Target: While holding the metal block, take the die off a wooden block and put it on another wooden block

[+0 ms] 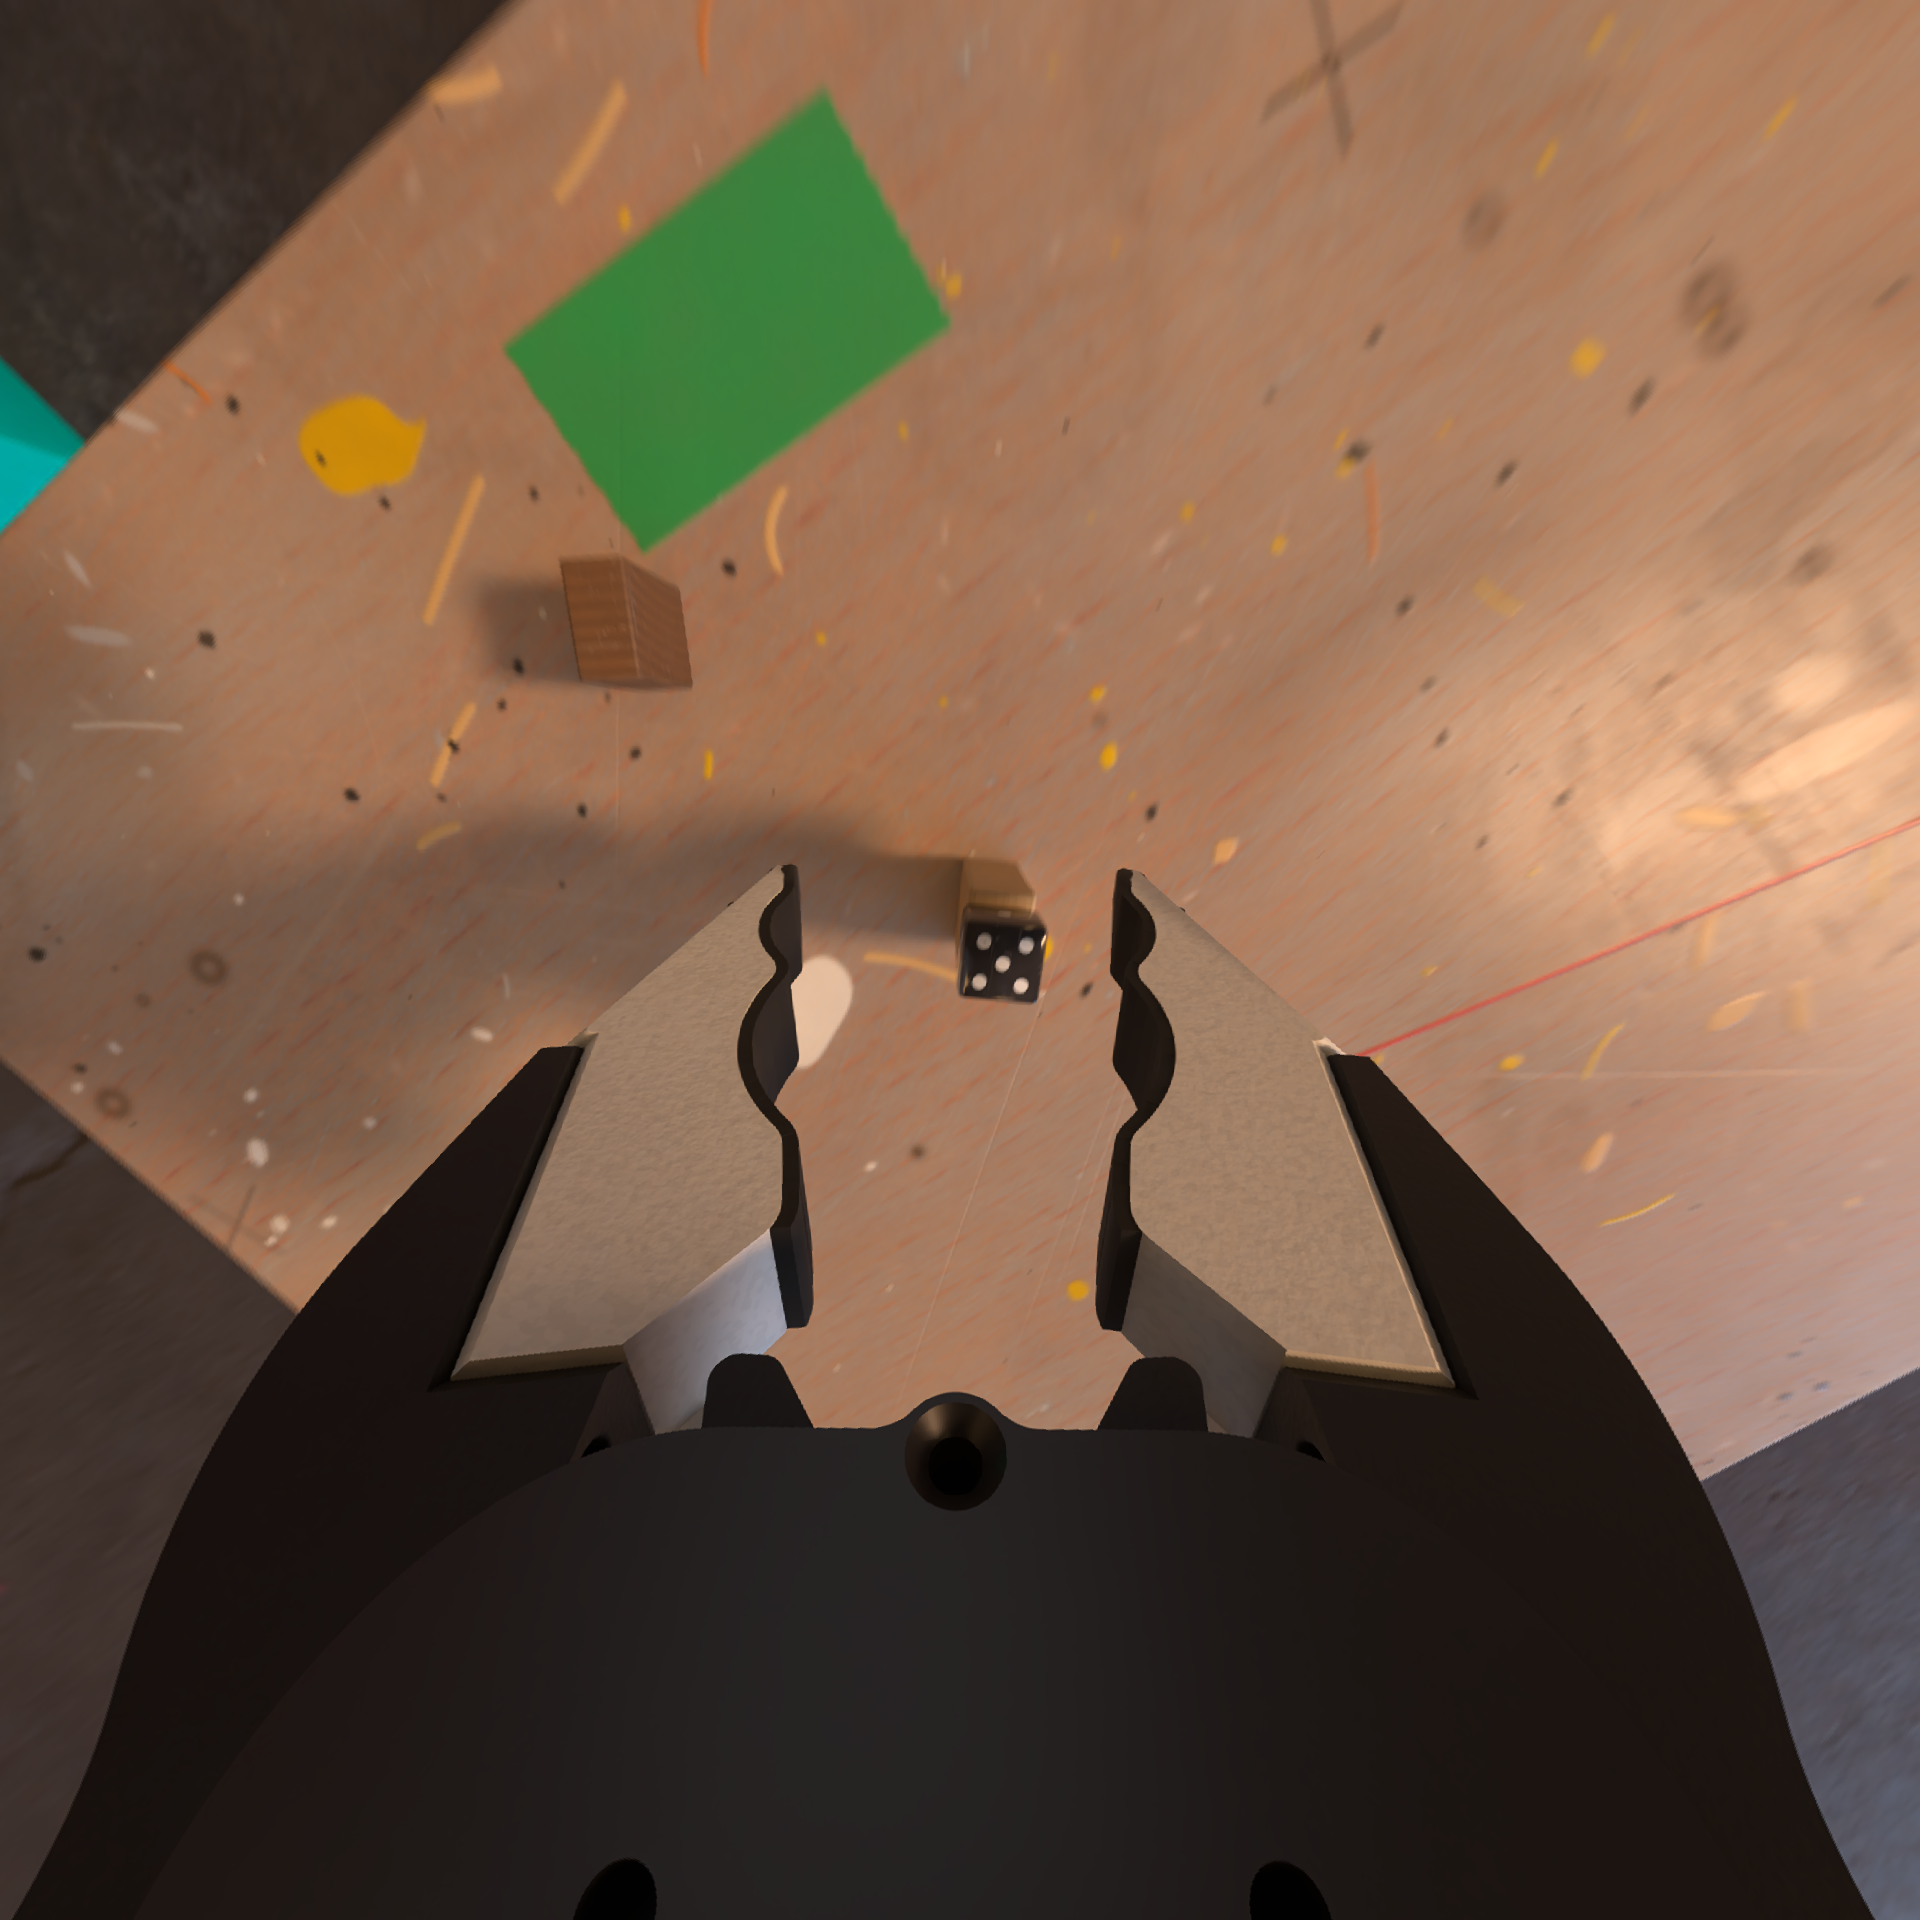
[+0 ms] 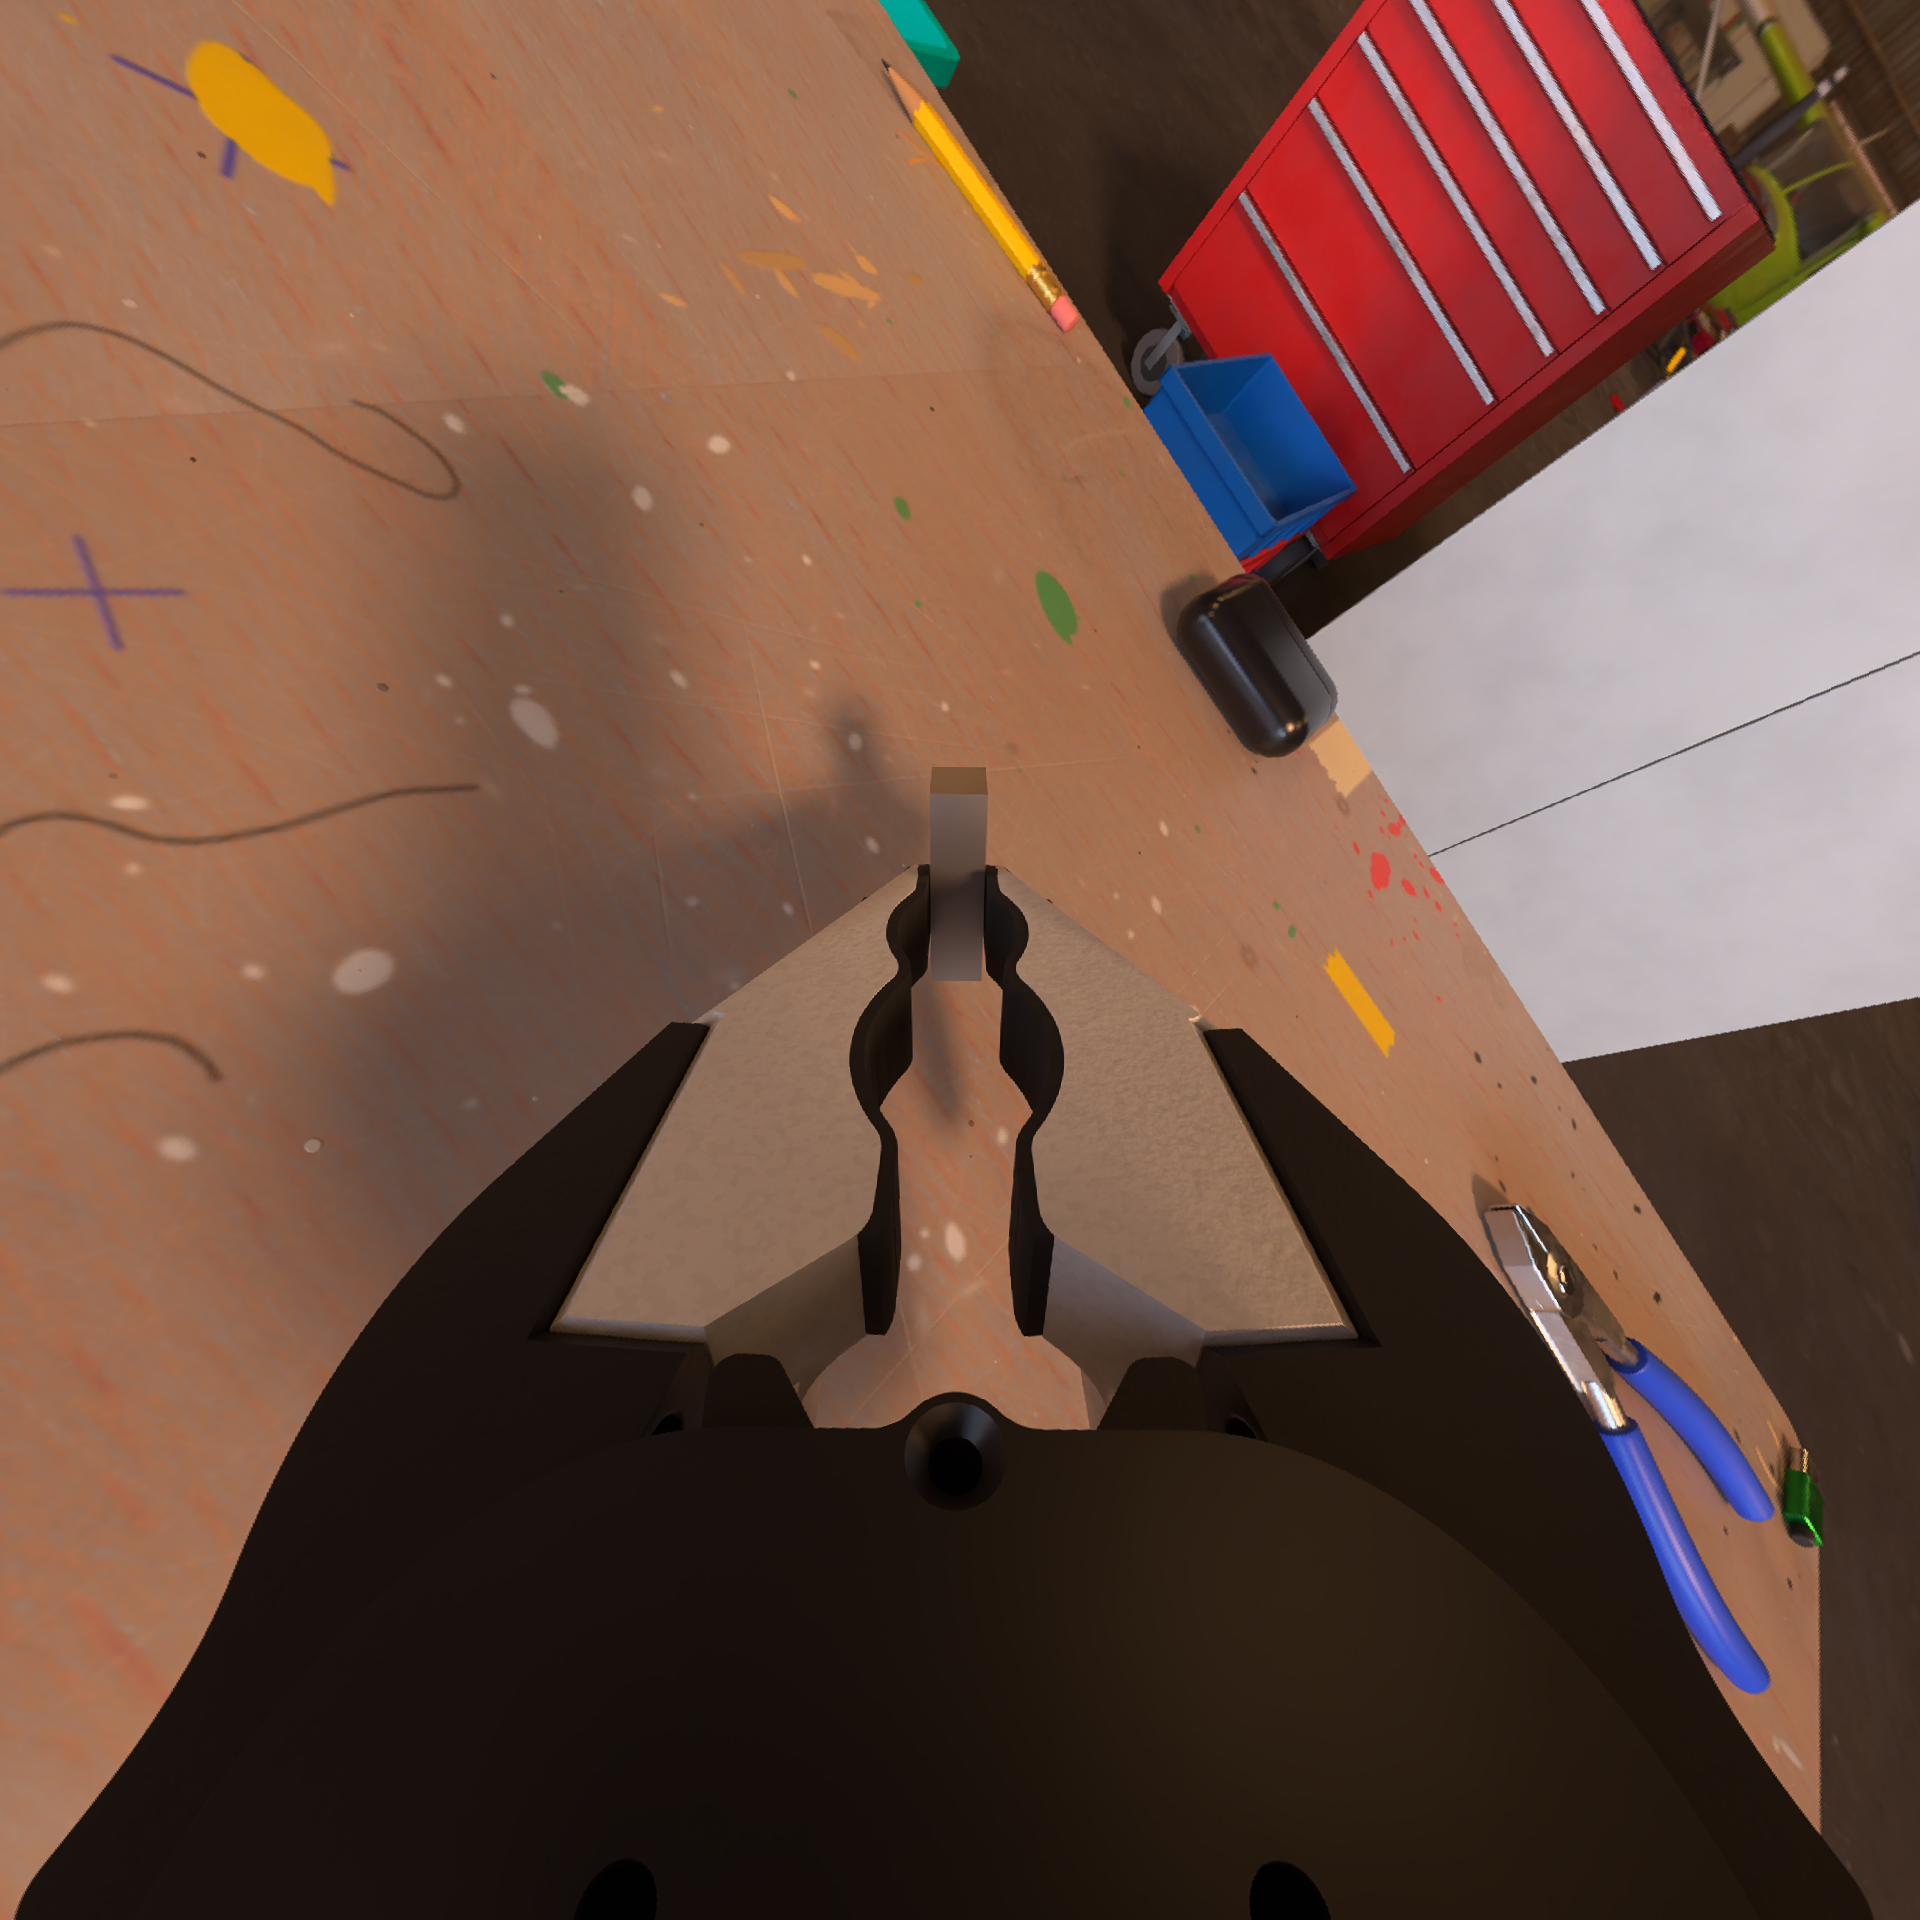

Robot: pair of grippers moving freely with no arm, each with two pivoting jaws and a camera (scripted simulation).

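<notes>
Black die (image 1: 1000, 964) sits atop light wooden block (image 1: 992, 885), between spread fingers of left gripper (image 1: 956, 894), untouched. Right gripper (image 2: 954, 878) clamps metal block (image 2: 957, 873). Darker wooden block (image 1: 623, 636) well apart.

both wrist views look down steeply on the table (image 1: 1351, 520), sharing nothing else.

Below me a paint-flecked wooden tabletop (image 2: 520, 623) — beyond its edge I see dark floor (image 2: 1091, 156), a red drawer cabinet (image 2: 1475, 239), a blue bin (image 2: 1247, 447), a white panel (image 2: 1662, 644).
</notes>
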